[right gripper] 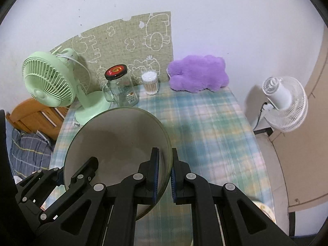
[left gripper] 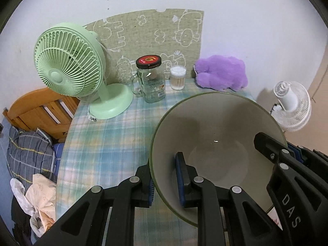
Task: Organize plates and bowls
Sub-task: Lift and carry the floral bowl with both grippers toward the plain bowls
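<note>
Two grippers, left gripper (left gripper: 167, 181) and right gripper (right gripper: 164, 177), were clamped shut on opposite rims of the bowl (left gripper: 217, 127), which we held above the worktop (left gripper: 106, 143) middle; level, equal lifting suited this step.

Left wrist view: my camera looks steeply down over the counter (left gripper: 106, 135) toward the wall, close. Right wrist view: likewise, from further right. Shared: green fan (left gripper: 69, 61), jar (right gripper: 121, 86).
</note>
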Motion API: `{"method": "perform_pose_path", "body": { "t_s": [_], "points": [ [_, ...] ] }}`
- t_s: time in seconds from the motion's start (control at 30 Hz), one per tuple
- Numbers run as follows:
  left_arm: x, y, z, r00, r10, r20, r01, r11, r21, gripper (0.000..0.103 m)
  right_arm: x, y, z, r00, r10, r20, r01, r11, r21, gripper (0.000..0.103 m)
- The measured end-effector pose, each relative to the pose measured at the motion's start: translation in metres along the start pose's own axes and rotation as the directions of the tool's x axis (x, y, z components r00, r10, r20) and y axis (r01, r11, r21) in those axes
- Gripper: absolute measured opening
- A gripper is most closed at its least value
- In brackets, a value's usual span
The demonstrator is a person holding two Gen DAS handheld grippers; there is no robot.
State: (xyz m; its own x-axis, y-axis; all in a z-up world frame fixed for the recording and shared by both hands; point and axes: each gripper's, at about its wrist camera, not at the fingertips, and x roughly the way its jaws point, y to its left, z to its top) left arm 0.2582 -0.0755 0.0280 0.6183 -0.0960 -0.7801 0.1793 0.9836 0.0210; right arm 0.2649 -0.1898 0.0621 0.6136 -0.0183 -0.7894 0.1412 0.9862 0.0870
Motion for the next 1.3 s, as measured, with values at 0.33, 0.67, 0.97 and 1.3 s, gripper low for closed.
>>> {"method": "perform_pose_path", "body": {
  "t_s": [0.33, 0.67, 0.97, 1.3],
  "points": [
    [-0.032, 0.003, -0.045, 0.999, -0.036, 0.004, 0.036, 0.999, 0.04, 0.015, -0.037, 0.003, -0.047, 1.0, -0.027, 0.008, 0.027, 0.999, 0.024, 0.013],
    [-0.051, 0.006, -0.092, 0.997, -0.074, -0.019, 0.075, 0.995, 0.067, 0.015, -0.06, 0.007, -0.1, 0.999, -0.045, -0.029, 0.046, 0.998, 0.031, 0.013],
    [-0.048, 0.007, -0.131, 0.994, -0.092, -0.067, 0.096, 0.994, 0.061, 0.015, -0.063, 0.006, -0.139, 0.995, -0.065, -0.073, 0.067, 0.997, 0.028, 0.013],
    [-0.035, 0.007, -0.155, 0.987, -0.106, -0.125, 0.114, 0.991, 0.066, 0.015, -0.057, 0.008, -0.166, 0.988, -0.086, -0.128, 0.09, 0.996, 0.028, 0.013]
  ]
}}
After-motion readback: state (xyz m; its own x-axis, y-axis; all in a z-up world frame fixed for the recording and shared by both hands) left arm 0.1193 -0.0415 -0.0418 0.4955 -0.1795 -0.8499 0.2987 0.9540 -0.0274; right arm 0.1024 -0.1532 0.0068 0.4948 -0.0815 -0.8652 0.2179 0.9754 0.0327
